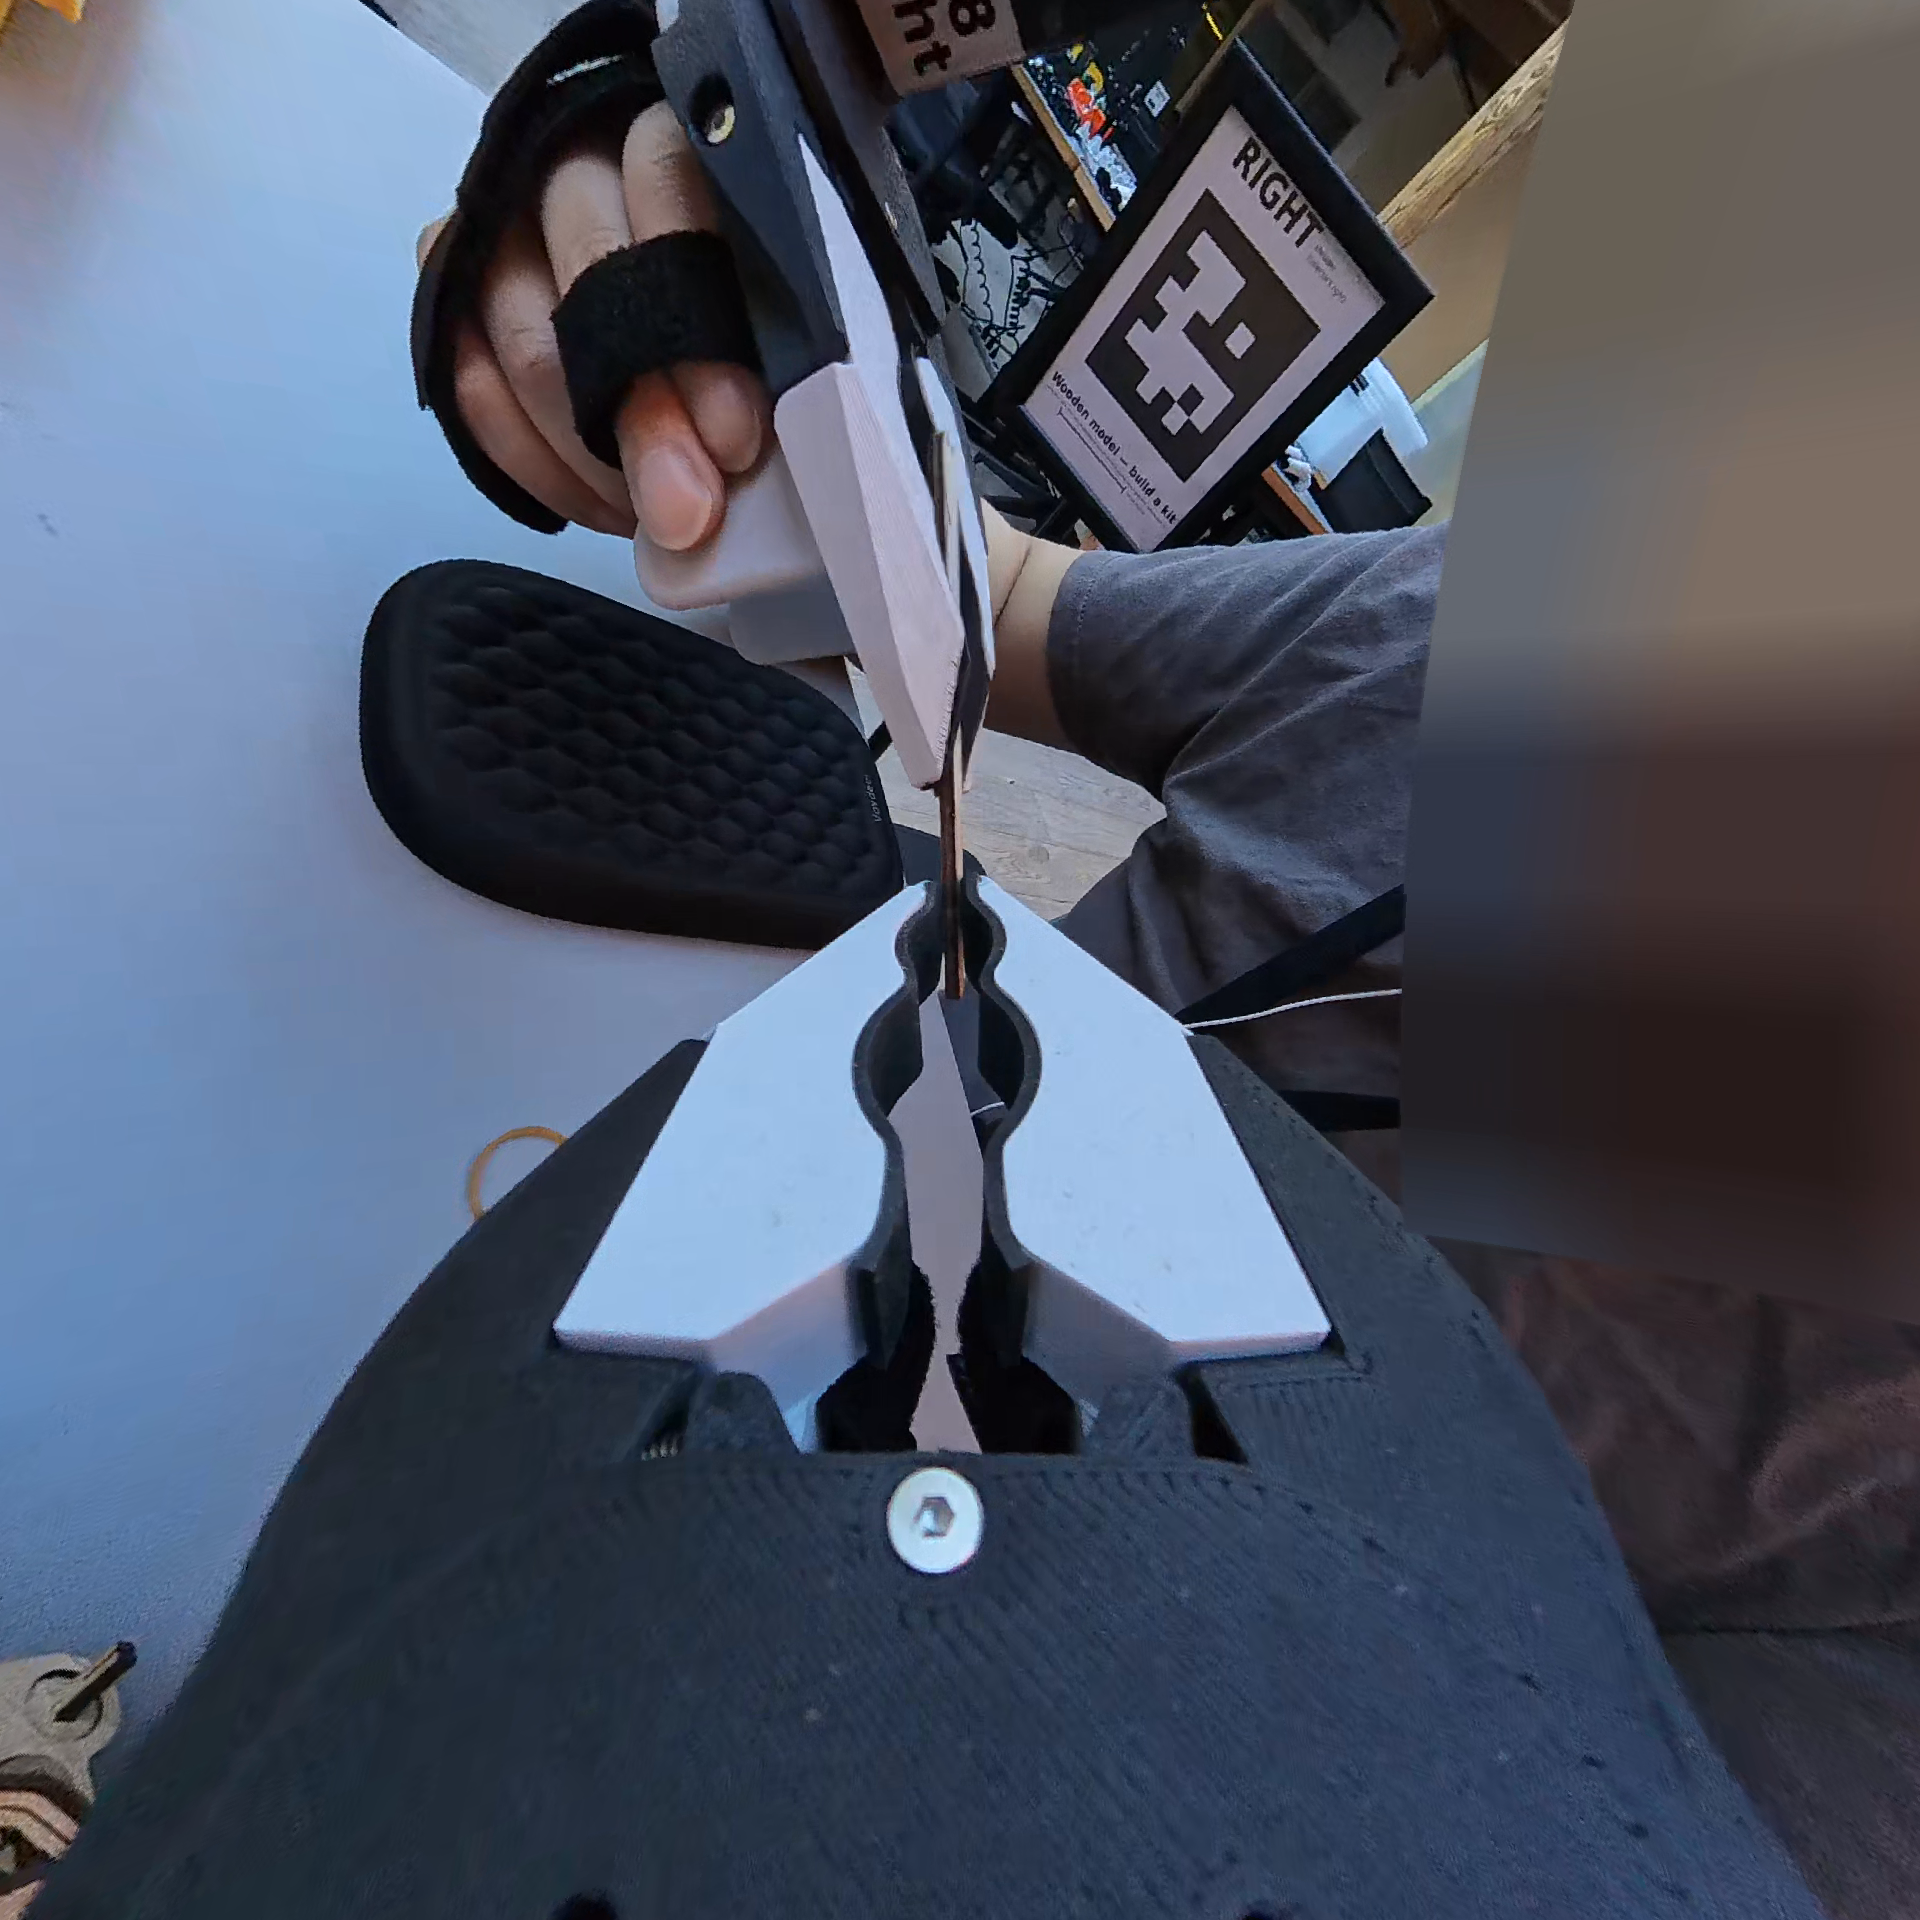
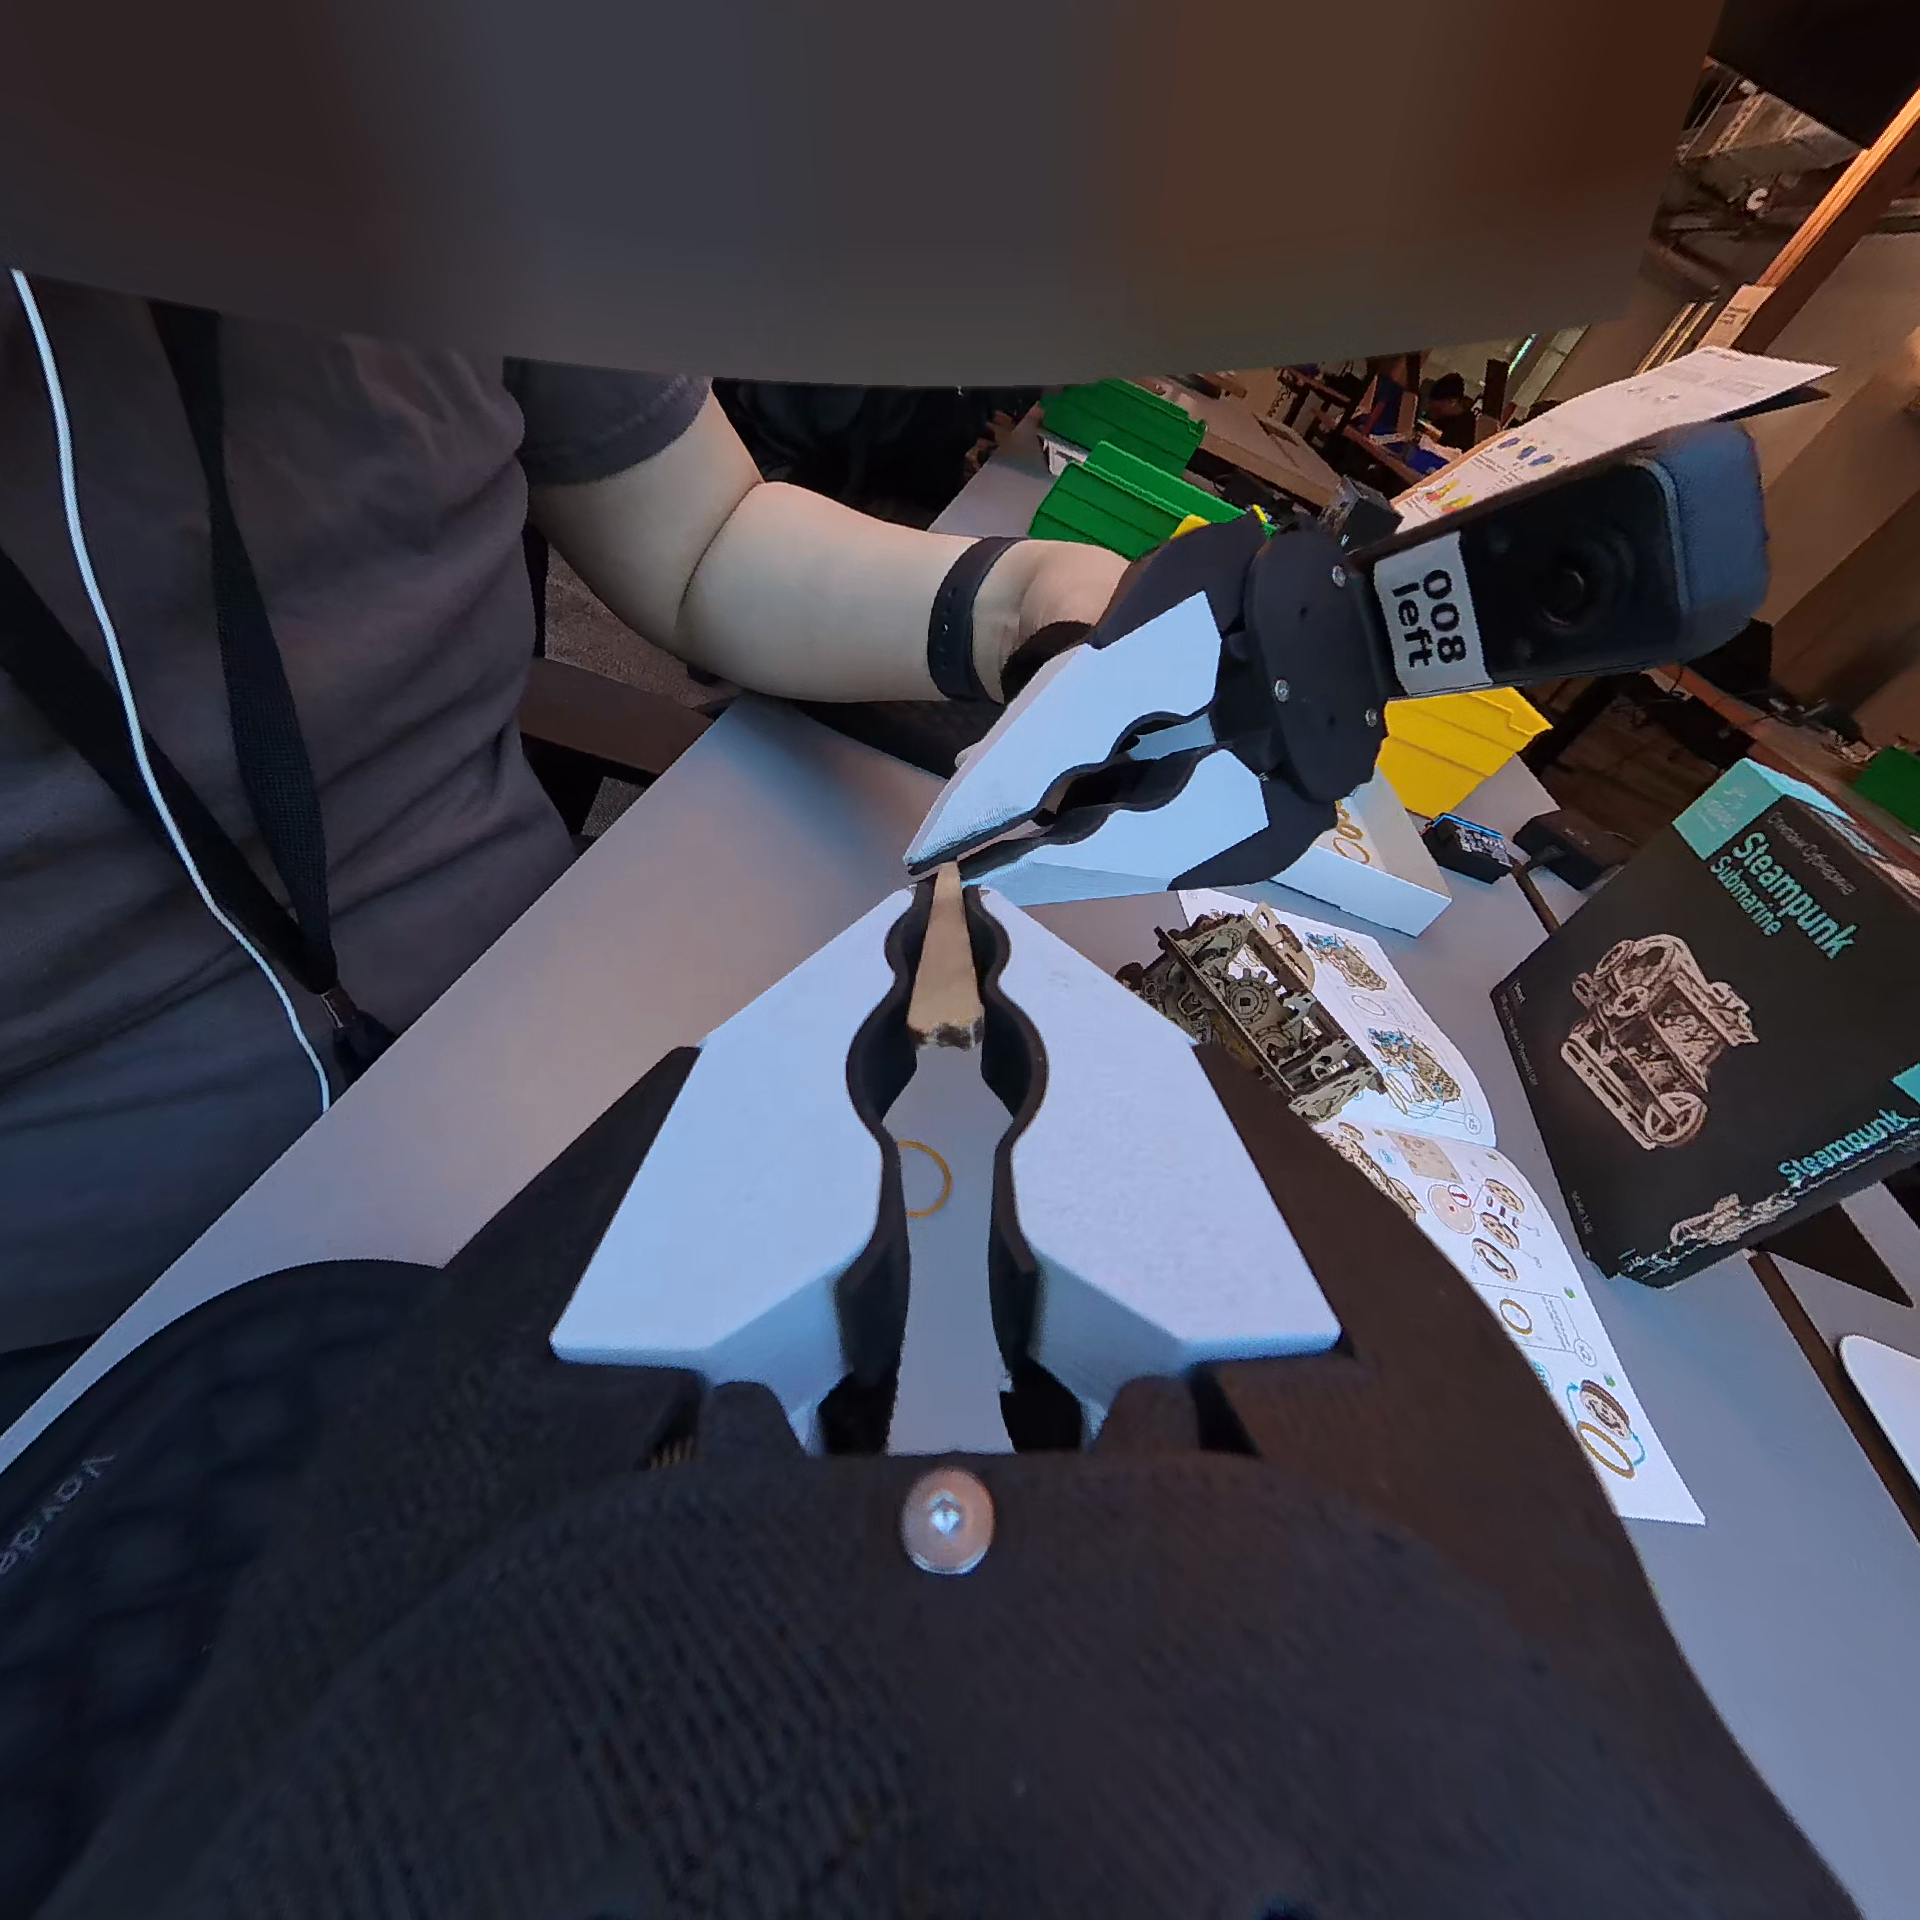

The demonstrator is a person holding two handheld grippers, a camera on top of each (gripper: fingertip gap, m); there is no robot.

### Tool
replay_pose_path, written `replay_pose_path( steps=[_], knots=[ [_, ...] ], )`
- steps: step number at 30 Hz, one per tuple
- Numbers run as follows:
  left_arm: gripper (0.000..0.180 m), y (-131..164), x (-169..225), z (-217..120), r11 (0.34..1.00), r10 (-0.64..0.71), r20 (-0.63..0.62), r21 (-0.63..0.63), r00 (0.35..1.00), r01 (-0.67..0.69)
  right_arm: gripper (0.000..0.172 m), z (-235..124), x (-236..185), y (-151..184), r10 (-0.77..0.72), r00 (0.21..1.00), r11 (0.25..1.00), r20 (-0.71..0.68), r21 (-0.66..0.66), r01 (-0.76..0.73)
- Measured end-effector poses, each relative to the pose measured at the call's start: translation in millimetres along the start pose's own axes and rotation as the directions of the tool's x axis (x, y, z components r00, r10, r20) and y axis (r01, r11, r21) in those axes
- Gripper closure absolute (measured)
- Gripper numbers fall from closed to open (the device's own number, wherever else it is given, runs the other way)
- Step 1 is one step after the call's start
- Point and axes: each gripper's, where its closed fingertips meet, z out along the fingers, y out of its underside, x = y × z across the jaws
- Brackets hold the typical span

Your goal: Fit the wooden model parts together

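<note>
While both hand-held grippers were clamped on one thin flat wooden piece, the left hand-held gripper pinched its far end and the right hand-held gripper its near end, above the grey tabletop.

Both grippers clamped tip-to-tip

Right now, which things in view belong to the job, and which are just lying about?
Job:
- wooden part, pinched by both grippers, right and left
- half-built model
- instruction sheet
- kit box

Lying about:
- rubber band
- black pad
- yellow bin
- green bins
</note>
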Motion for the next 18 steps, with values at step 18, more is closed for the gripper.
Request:
replay_pose_path(
  steps=[18],
  knots=[
    [0.179, 3.4, -9.0, -5.6, 0.999, -0.037, 0.082, 0.003, 0.996, 0.036, 0.168, 2.4, 2.2, 4.0, 0.04, 0.999, 0.999, -0.019, -0.03, -0.04]
  ],
)
